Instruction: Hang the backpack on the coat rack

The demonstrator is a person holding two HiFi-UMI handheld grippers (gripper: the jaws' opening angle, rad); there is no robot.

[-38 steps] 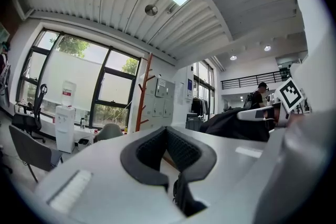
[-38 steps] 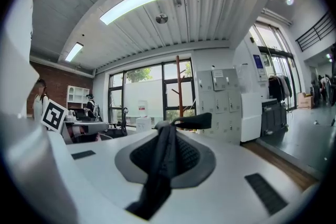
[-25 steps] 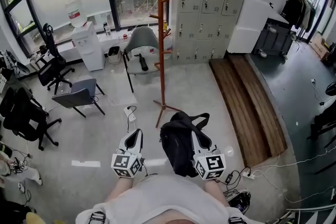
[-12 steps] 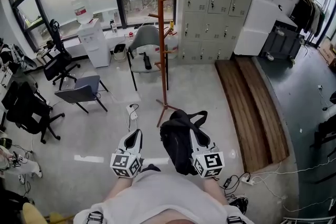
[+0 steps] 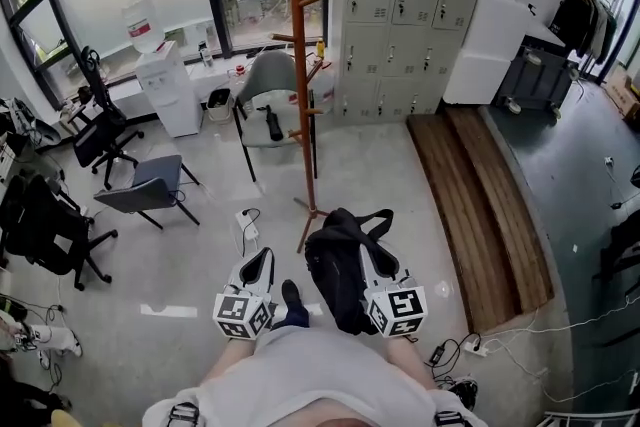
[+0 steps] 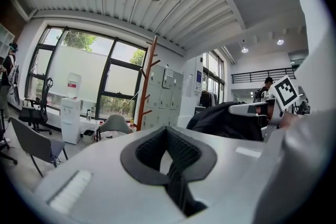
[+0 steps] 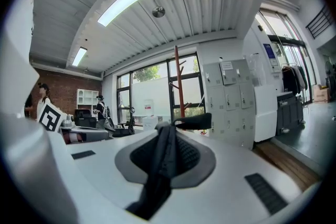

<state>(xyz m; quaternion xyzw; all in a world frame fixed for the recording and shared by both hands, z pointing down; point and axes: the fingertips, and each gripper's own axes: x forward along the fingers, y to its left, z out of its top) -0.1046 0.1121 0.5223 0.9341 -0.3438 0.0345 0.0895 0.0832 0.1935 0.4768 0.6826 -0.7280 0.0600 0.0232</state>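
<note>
The tall wooden coat rack [image 5: 297, 65] stands ahead on the grey floor, its pegs bare. A black backpack [image 5: 335, 280] hangs beside my right gripper [image 5: 372, 255], which is shut on its strap [image 7: 164, 157]; the strap runs up between the pads. My left gripper [image 5: 263, 253] is held level next to it, shut with nothing between its pads [image 6: 169, 157]. In the left gripper view the backpack [image 6: 226, 120] bulges at the right and the coat rack [image 6: 145, 81] stands ahead. The right gripper view shows the coat rack [image 7: 179, 84] straight ahead.
A grey chair [image 5: 270, 100] stands right by the rack. Office chairs [image 5: 150, 185] and a water dispenser [image 5: 165, 85] stand to the left, lockers [image 5: 400, 5] behind, a wooden platform [image 5: 480, 195] to the right. A power strip and cables [image 5: 246, 217] lie near the rack's feet.
Both grippers and the backpack have moved forward toward the coat rack, which now stands nearer. A foot has stepped into view between the grippers.
</note>
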